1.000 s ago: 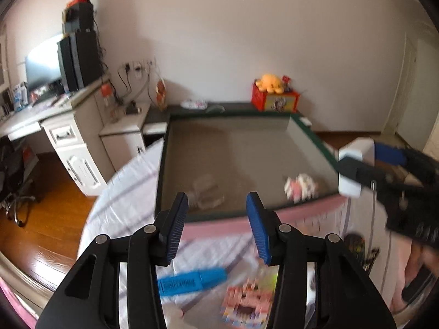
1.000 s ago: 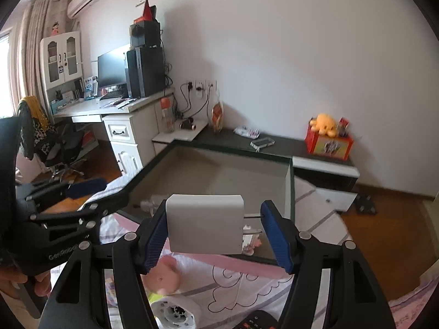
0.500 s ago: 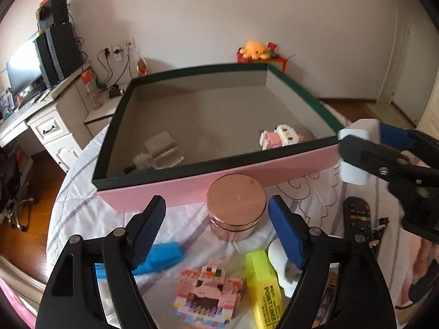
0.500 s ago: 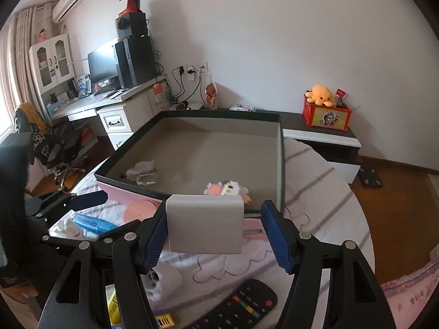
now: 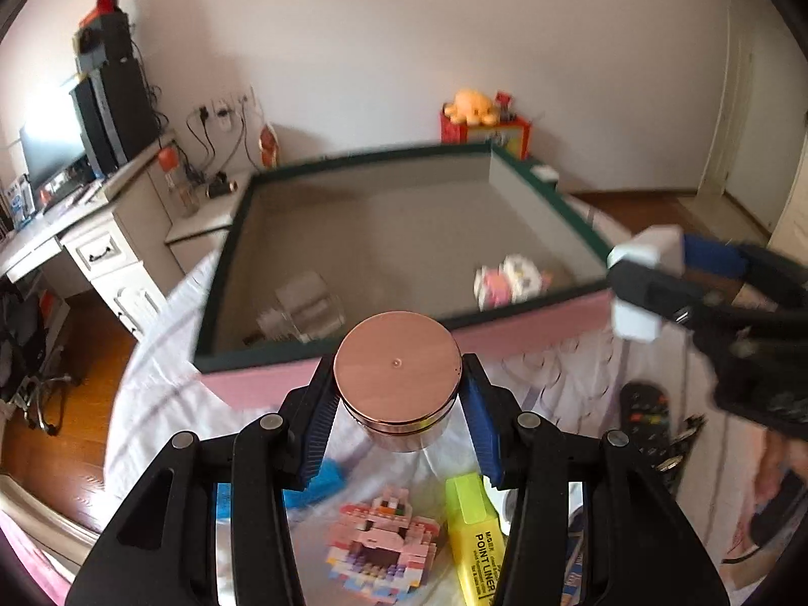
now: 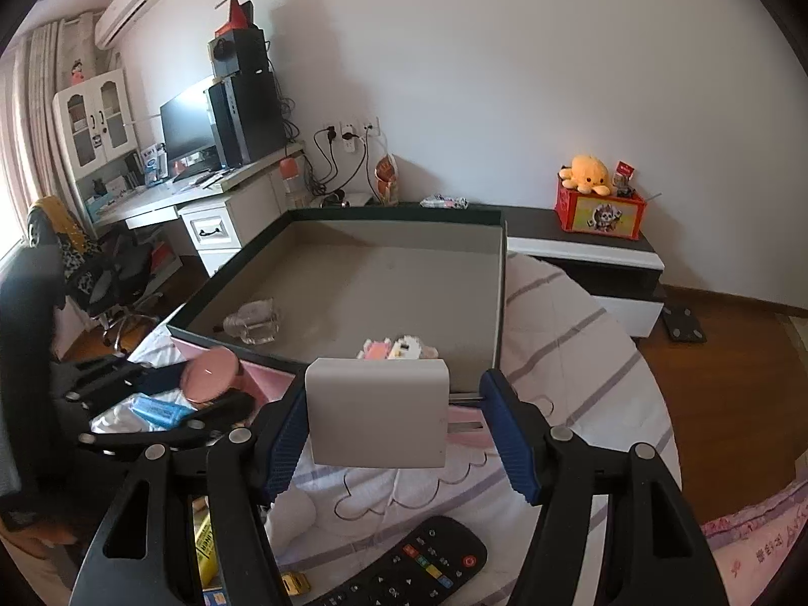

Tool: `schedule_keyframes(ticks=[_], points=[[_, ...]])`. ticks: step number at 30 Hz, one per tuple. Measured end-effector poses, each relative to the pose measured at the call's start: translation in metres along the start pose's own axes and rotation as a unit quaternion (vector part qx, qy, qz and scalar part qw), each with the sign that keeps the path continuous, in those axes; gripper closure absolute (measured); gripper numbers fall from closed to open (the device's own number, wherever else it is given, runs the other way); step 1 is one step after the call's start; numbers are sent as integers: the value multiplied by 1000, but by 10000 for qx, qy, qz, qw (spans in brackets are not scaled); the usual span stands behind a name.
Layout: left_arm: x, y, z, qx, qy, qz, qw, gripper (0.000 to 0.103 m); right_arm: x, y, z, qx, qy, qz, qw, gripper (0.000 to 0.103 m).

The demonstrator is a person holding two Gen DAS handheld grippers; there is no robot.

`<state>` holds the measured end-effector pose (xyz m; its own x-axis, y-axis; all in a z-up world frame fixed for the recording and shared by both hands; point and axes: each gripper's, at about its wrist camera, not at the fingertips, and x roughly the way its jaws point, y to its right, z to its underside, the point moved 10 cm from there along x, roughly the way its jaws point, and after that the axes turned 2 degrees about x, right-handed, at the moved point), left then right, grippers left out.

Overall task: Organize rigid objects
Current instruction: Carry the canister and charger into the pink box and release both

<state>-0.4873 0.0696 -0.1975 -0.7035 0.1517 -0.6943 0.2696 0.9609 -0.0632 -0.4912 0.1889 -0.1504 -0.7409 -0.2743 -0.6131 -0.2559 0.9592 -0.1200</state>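
Soft daylight lit the room from the left; the left-wrist view was motion-blurred, the right-wrist view sharp, both with dark, curved fisheye corners.

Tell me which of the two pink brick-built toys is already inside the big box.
The smaller pink and white brick toy, lying near the box's front right corner. The larger pink brick toy sits outside on the bedsheet beside the yellow highlighter.

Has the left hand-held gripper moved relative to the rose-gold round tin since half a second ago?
Yes. The left hand-held gripper advanced toward the pink-fronted box; its closing jaws now flank the rose-gold round tin, which earlier sat ahead of the fingertips.
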Motion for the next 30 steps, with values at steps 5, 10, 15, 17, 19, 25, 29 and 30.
schedule_keyframes(ticks=[5,10,15,17,19,25,29,30], points=[[-15,-23,-28,-38,244,-177,9995,55,4,-9,-16,-152,71,3,9999,36],[-6,-47,-51,-122,249,-256,9993,55,22,-23,-32,-351,-25,-46,9994,36],[22,-62,-65,-252,41,-135,9996,55,57,-31,-47,-466,-292,-76,9985,36],[38,-66,-64,-323,-96,-65,9994,55,74,-30,-47,-488,-476,-45,9977,36],[51,-69,-63,-305,-210,-81,9993,55,92,-29,-46,-500,-663,-9,9965,36],[83,-77,-55,-373,-411,-113,9984,55,125,-28,-33,-498,-1047,-21,9933,36],[87,-81,-58,-496,-384,-101,9980,55,129,-26,-27,-460,-1140,-3,9924,36],[88,-81,-58,-498,-353,-106,9981,54,130,-25,-26,-454,-1153,10,9923,36]])
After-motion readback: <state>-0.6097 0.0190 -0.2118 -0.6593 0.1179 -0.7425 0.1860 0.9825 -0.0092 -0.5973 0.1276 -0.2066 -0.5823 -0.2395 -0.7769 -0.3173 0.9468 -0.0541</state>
